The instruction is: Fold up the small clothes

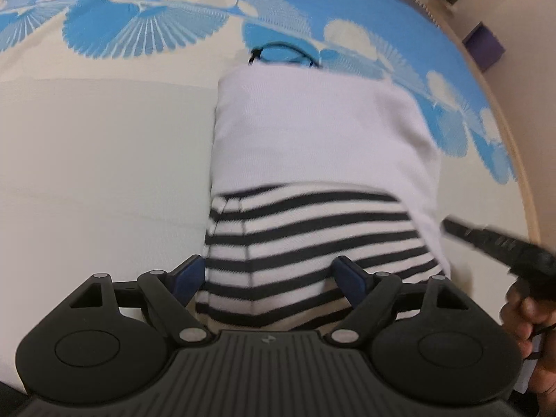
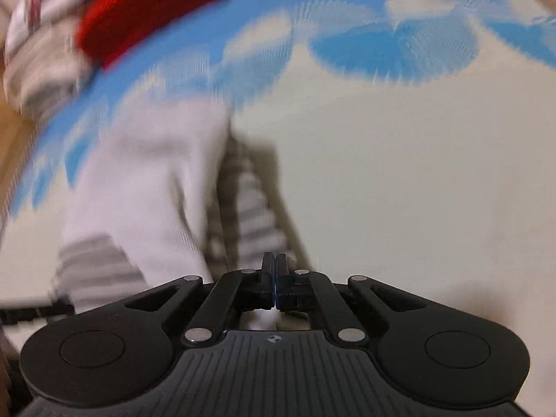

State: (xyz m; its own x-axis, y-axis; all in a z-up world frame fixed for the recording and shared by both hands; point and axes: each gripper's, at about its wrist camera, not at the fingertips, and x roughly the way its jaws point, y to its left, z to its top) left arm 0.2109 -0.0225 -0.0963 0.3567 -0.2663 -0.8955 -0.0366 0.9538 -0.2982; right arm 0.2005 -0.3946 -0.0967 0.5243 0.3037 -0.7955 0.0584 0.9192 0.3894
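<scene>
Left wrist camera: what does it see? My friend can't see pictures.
A folded white garment with a black-and-white striped part lies on a cream and blue patterned cloth. The left claw hangs wide open over the stripes, and the right claw pokes in from the right.

Both wrist views steeply downward, close above bedspread (image 1: 104, 139), sharing striped garment (image 1: 295, 236)

No readable text, label, brand or number shows in either view; the scene is blurred in the right wrist view.
</scene>
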